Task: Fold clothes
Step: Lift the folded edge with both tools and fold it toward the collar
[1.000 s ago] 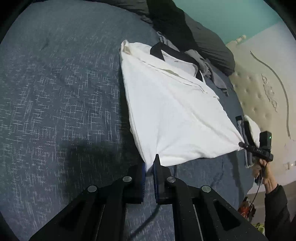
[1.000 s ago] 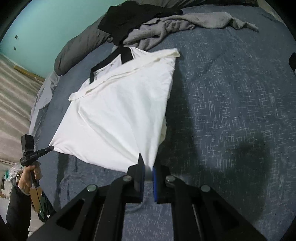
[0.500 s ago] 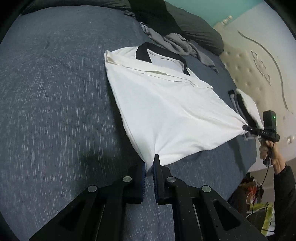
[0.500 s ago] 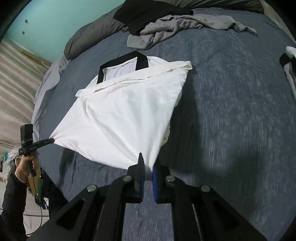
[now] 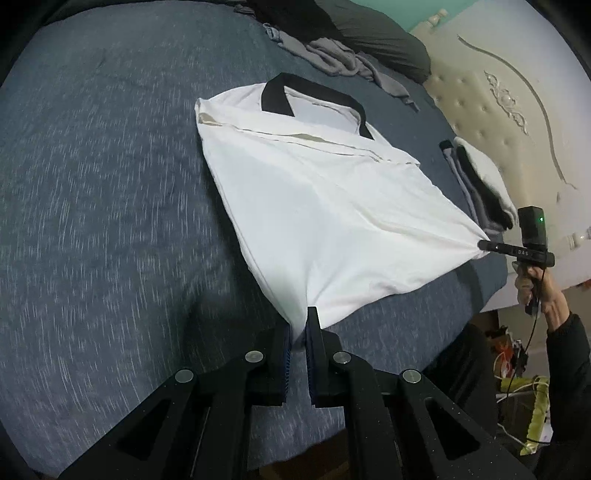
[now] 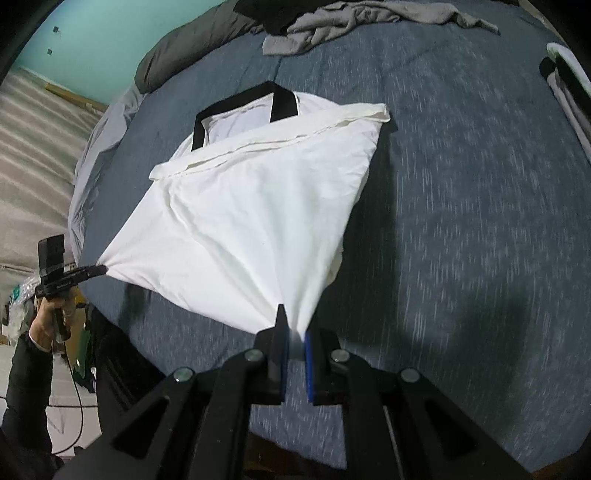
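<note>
Both grippers, left gripper (image 5: pixel 298 328) and right gripper (image 6: pixel 293 332), pinch white shirt (image 5: pixel 332 218) corners, seemingly taut.

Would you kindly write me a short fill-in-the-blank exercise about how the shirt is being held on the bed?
1. The white shirt has a ____ collar.
2. The left gripper is shut on a ____ of the shirt.
3. The right gripper grips the shirt, which lies partly on the ____ bedspread.
4. The loose grey garment lies ____ the collar.

Missing words: black; corner; blue; beyond
</note>
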Tool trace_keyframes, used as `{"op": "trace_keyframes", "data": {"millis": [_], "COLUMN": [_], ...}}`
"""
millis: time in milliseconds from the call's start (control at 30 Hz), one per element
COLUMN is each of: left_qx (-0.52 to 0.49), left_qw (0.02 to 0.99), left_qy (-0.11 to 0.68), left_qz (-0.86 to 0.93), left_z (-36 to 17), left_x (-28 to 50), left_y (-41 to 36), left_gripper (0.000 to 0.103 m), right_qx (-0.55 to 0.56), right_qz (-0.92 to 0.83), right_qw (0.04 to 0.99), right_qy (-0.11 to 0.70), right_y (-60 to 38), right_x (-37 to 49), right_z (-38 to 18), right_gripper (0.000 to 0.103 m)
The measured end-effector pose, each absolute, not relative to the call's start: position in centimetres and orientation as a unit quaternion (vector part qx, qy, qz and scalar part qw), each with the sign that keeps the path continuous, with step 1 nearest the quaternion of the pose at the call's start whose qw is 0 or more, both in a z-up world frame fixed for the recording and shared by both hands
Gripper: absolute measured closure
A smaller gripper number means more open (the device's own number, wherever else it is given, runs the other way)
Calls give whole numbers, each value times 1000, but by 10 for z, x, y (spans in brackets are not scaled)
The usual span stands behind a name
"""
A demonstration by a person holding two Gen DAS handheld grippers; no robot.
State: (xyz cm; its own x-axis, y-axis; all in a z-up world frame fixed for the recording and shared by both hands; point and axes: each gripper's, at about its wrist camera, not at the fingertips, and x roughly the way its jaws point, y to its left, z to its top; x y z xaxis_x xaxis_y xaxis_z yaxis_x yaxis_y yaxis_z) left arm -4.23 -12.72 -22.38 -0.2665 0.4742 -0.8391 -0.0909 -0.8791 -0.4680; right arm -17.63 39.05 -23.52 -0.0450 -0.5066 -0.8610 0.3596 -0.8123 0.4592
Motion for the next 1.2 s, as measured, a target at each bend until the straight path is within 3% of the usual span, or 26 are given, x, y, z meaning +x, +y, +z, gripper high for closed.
{"op": "trace_keyframes", "data": {"millis": [567, 1100, 1200], "left_qx": [-636, -580, -570], "left_qw": [130, 90, 86], "left_qy": [-187, -191, -192], "left_qz": [737, 787, 794], "left_z": [-287, -247, -250], "left_x": [-30, -85, -110], "left_y": [-137, -170, -165], "left_gripper": [92, 92, 92], "right_qx": [645, 609, 603], "right_qz": [-713, -752, -758], "right_qw": [270, 248, 242], "right_qy": [-51, -52, -55], "right_y": [407, 409, 405], "right_x": [-166, -221, -238], "right_z": [-285, -250, -251], "right_gripper": [93, 92, 84]}}
